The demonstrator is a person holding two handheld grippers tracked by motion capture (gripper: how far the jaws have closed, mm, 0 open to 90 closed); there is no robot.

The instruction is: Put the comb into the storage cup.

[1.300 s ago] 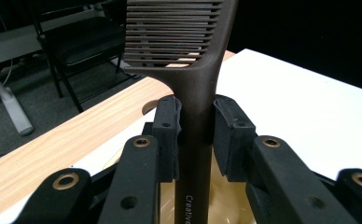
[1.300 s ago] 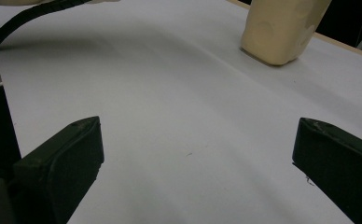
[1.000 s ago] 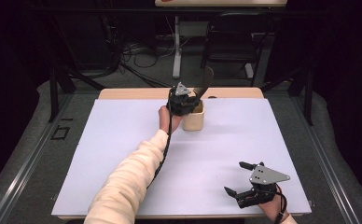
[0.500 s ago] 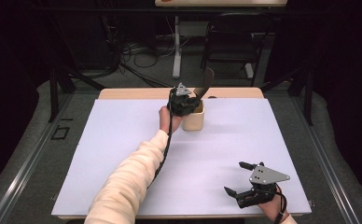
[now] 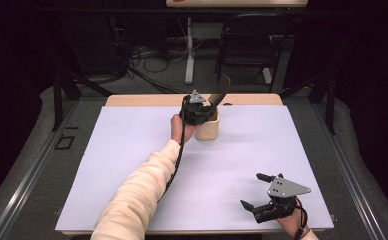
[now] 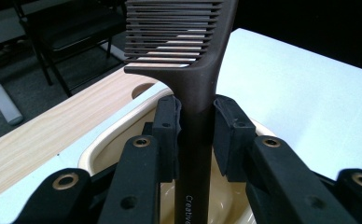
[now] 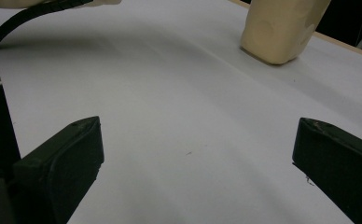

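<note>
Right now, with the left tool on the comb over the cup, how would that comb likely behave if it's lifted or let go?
The comb looks like rigid plastic: its handle runs straight between the left tool's pads, so it probably won't flex. Being slim, it's likely light. If released into the cream cup, it would probably lean against the rim, and its long upper part might tip a light cup.

"Creative" on comb [image 6: 195,116] handle

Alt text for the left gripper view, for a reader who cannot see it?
The left gripper clamps the handle of a dark brown comb, teeth up, over a cream cup. The cup stands on a white table with a wooden edge.
</note>
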